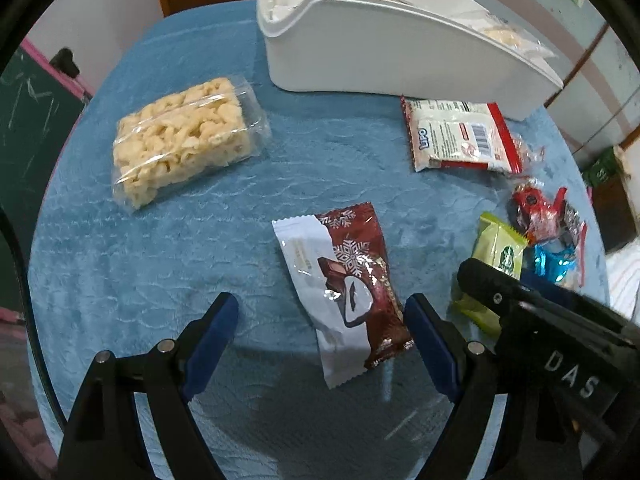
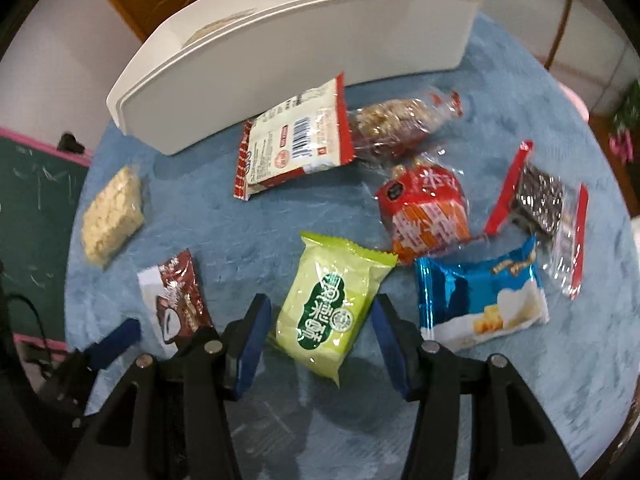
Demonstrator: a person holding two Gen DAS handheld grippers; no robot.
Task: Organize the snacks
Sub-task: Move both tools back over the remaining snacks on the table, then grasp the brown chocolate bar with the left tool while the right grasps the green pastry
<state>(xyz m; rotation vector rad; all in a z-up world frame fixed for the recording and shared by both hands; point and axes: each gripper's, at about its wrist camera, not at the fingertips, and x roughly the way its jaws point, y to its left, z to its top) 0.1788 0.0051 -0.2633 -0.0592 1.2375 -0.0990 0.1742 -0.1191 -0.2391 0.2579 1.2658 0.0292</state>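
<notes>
With the white bin [image 2: 280, 60] as landmark at the far edge of the blue-covered bench [image 1: 160, 240], the left tongs [image 1: 320, 312] stand wide open astride the maroon-and-white packet [image 1: 348, 288] in front of it, gripping nothing, while the right tongs [image 2: 320, 320], part open, straddle the green packet [image 2: 328, 312] without pressing it.

surface: blue cloth-covered table [image 1: 160, 260] | on it: white bin [image 1: 360, 52], wrapped snacks [image 2: 332, 312]
</notes>
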